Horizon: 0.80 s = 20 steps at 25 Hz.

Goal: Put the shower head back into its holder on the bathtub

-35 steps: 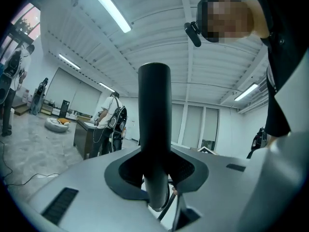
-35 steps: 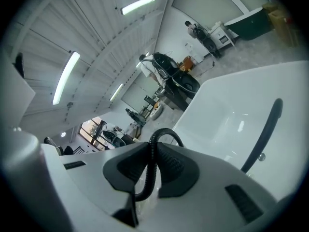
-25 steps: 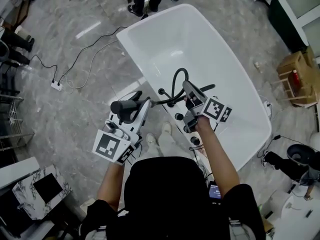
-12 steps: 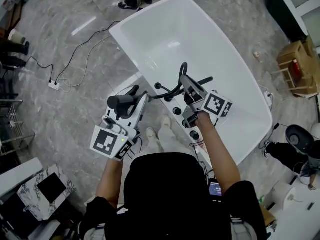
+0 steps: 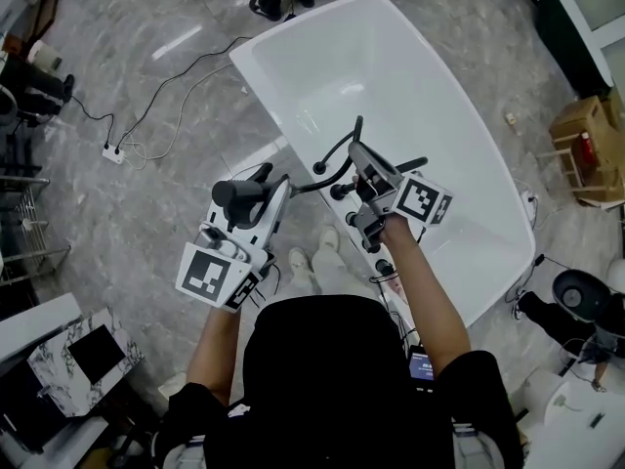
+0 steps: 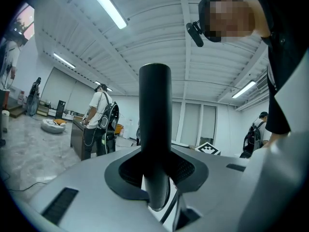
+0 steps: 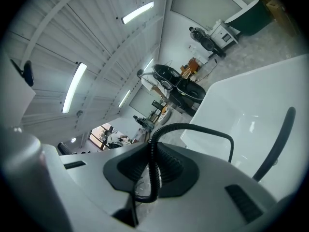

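A grey marbled floor [image 5: 146, 223] strewn with cables [image 5: 137, 150] was seen at left, the black shower head [image 5: 237, 194] was clamped in the left gripper [image 5: 271, 195] just left of the white bathtub [image 5: 410, 86], and its hose [image 5: 335, 154] was pinched by the right gripper [image 5: 357, 159] over the near rim.

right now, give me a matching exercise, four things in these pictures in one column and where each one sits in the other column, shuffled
Things:
1. shower head
2. hose
3. power strip
4. bathtub

Places:
a. small, on the grey floor with cables running from it
b. clamped between the jaws of the right gripper
c. clamped between the jaws of the left gripper
d. white, straight ahead of both grippers

Pairs: 1-c, 2-b, 3-a, 4-d
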{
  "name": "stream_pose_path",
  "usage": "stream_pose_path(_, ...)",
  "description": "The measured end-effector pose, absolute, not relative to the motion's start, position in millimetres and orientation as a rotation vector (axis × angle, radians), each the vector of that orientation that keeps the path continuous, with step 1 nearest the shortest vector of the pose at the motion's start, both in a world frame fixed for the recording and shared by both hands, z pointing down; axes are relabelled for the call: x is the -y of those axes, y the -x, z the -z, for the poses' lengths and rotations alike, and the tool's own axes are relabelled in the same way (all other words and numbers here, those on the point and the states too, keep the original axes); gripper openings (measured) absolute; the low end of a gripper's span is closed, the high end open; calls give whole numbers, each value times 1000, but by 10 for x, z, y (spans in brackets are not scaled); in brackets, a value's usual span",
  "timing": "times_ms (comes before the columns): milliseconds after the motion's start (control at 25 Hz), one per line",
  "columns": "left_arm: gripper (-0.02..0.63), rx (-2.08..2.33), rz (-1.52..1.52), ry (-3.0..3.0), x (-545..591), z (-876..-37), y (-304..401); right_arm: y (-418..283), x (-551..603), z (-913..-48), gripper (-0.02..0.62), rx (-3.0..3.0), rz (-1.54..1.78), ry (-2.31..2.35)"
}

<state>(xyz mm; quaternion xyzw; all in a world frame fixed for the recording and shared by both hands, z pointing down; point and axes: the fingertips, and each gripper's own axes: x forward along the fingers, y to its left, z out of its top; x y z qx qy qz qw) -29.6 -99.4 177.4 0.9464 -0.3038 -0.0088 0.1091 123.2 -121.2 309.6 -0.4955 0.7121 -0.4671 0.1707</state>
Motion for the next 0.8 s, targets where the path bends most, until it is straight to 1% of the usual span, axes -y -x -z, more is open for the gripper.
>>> stream_pose_path(800, 123, 1029, -2, -2723, 970, -1946, 572, -827, 1144, -3415, 63, -2061, 1469, 1271)
